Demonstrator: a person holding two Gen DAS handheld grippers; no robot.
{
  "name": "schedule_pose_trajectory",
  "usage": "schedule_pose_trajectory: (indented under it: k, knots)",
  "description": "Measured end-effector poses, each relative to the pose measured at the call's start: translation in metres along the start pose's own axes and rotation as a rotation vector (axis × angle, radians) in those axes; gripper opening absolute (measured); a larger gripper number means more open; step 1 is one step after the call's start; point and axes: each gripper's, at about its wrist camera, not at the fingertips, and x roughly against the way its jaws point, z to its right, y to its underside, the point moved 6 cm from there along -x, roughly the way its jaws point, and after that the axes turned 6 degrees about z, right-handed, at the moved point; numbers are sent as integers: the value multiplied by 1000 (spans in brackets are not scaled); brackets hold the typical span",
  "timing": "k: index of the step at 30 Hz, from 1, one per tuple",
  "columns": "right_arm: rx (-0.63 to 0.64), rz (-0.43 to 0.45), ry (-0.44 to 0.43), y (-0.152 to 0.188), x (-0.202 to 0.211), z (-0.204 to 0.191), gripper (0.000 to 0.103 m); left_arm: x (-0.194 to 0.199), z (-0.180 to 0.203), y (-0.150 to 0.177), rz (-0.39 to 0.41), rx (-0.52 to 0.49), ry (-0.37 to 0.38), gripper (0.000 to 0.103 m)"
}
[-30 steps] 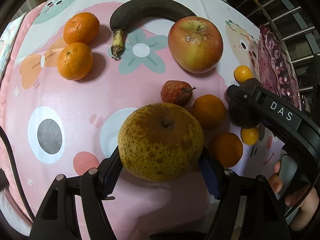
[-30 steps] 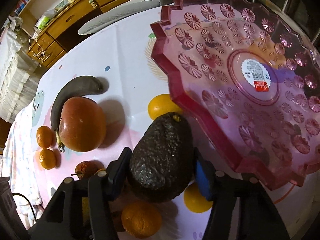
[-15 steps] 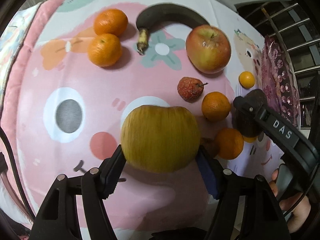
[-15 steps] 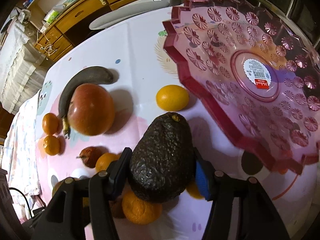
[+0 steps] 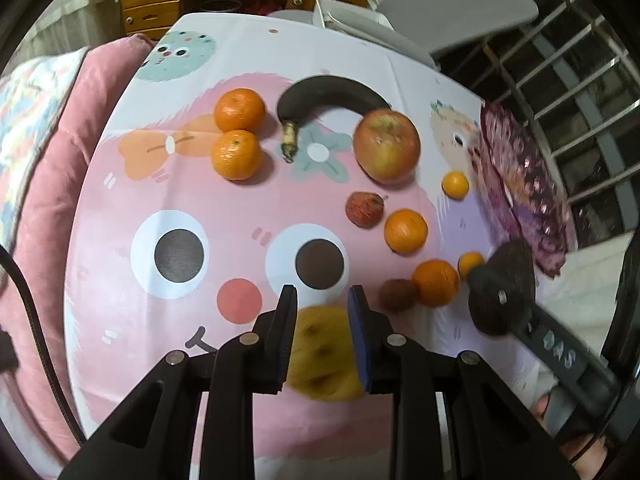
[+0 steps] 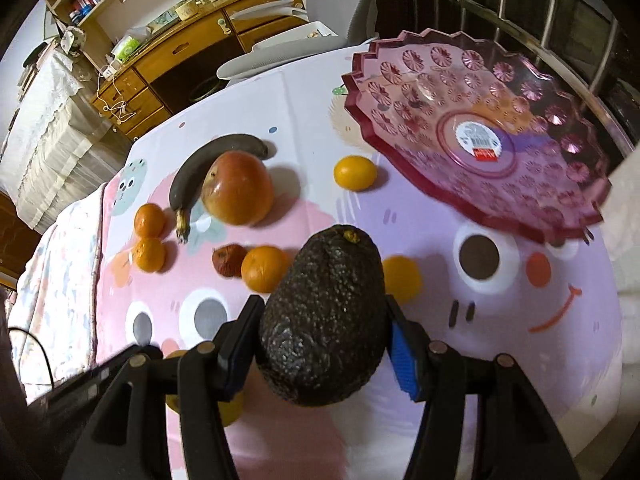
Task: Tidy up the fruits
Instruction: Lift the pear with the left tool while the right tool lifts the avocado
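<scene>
pear (image 5: 324, 354): yellow, brown-speckled, blurred, low behind the left tool's narrowed fingers
avocado (image 6: 324, 320): dark, pebbly, stem end up, clamped in the right tool
banana (image 5: 328, 98): blackened, curved round the apple (image 5: 387, 145)
plate (image 6: 500, 120): pink, patterned, tilted, empty

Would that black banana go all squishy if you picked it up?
Probably soft: the banana has skin gone dark all over, so it may bend or bruise when squeezed. Its curved shape lying flat on the tablecloth suggests it would slide or spin when pushed, not roll away.
</scene>
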Motion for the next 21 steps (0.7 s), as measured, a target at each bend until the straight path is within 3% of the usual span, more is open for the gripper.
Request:
schedule_pose_trajectory:
  k: [5,10,12,16,21]
  knots:
    - [11,20,7,14,7,0,59,-12,-21,3,8,65,20,36]
    - [6,21,6,21,9,4,59,-20,-42,10,7,126,17,60]
    - [3,19,7,23,9,4,59,-20,-46,15,-3,146,33,61]
    - [10,19,-2,22,12,2,59,-16,-57,26,-10,198,57,73]
    - [32,49,-19,18,21,-4,59,-15,-58,39,-34,264,159,84]
